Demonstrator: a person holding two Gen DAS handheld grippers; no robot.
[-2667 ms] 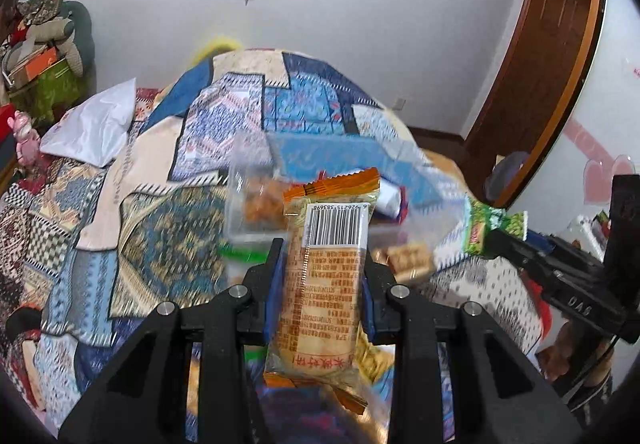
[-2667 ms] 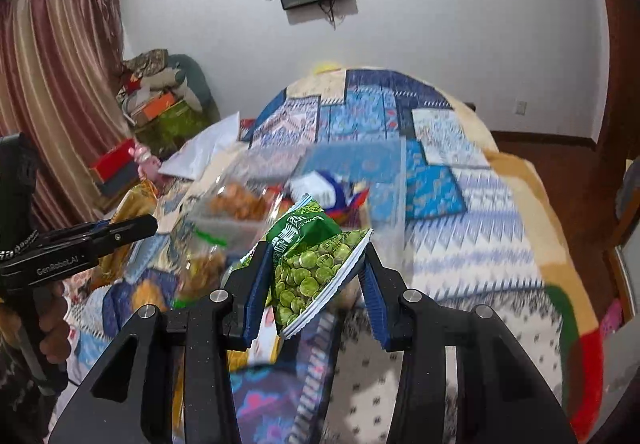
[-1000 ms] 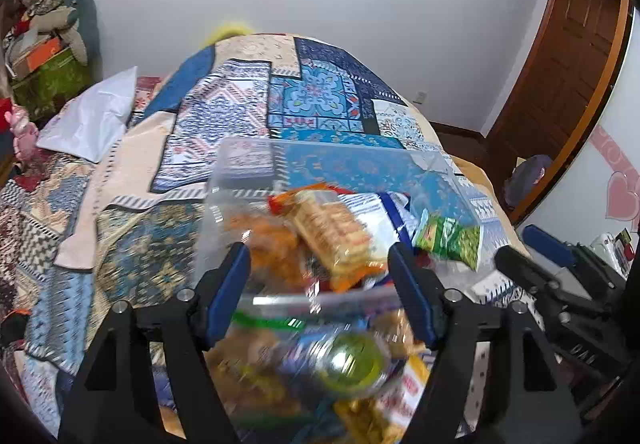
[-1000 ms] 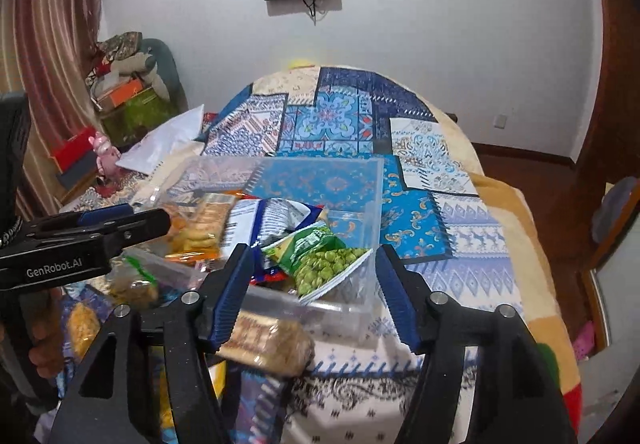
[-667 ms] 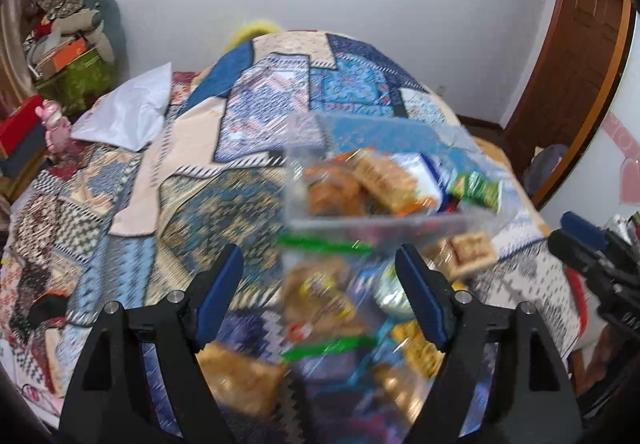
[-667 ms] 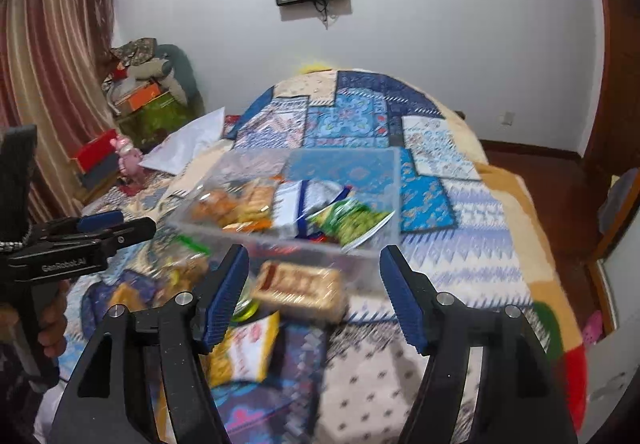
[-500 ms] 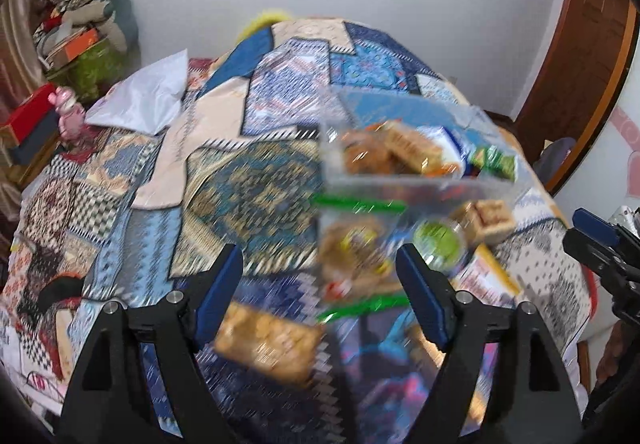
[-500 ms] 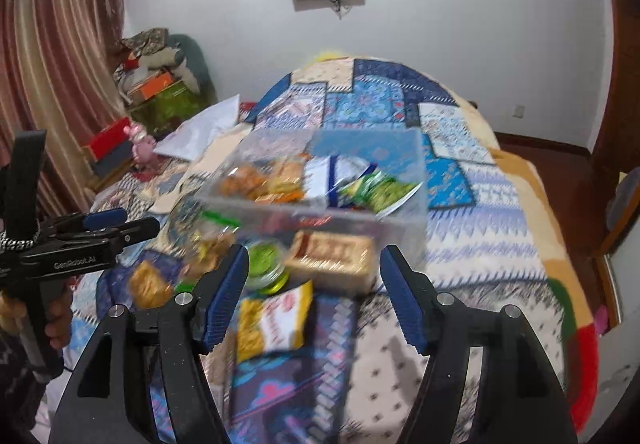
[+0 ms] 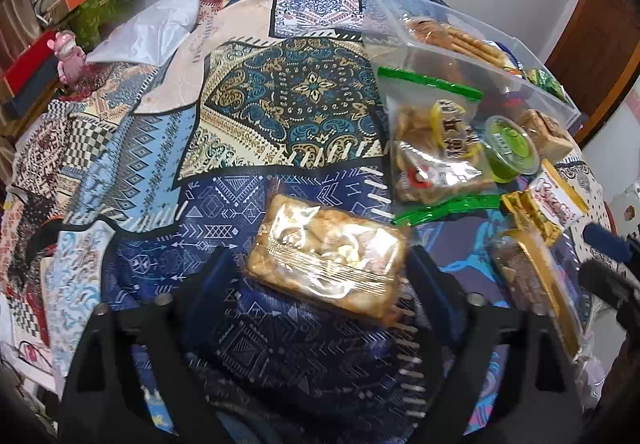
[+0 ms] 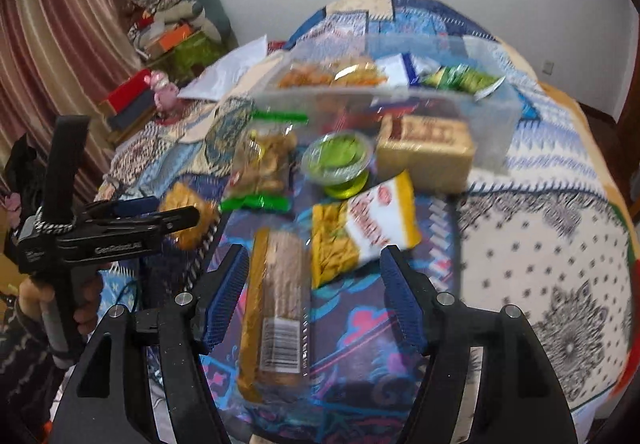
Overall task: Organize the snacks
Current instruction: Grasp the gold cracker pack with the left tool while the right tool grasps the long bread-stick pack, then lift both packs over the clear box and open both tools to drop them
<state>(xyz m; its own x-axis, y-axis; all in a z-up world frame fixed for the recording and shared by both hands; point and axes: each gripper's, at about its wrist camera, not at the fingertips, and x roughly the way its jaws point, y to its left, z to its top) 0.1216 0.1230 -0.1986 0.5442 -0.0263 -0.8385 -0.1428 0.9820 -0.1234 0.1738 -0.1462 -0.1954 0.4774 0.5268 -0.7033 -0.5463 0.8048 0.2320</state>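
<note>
Our left claw (image 9: 320, 276) is opening, its blue pads spread to either side of a clear-wrapped snack pack (image 9: 326, 260) that lies flat on the patchwork bed cover (image 9: 280, 104); the pads do not press on it yet, so nothing is held. We judge the wide spread is meant to clear the pack's long sides before closing. Our right claw (image 10: 316, 298) stands open and empty above a long biscuit sleeve (image 10: 276, 308), which lies lengthwise between the pads with its barcode end nearest us, so the pads could close across its narrow width.

Beyond both lies the clear plastic bin (image 10: 488, 104), resting on the bed and already holding several packets, among them a green pea bag (image 10: 460, 78). Loose snacks sit just in front of it: a zip bag with a green seal (image 9: 436, 144), a small green-lidded cup (image 9: 510, 148), a tan wrapped cake (image 10: 424, 152) touching the bin's front wall, and a yellow-and-white packet (image 10: 368, 228). We judge they were spread out so that each can be picked singly, and much sorting remains.

A hand (image 10: 80, 308) grips the left claw's handle at the edge of the right view.
</note>
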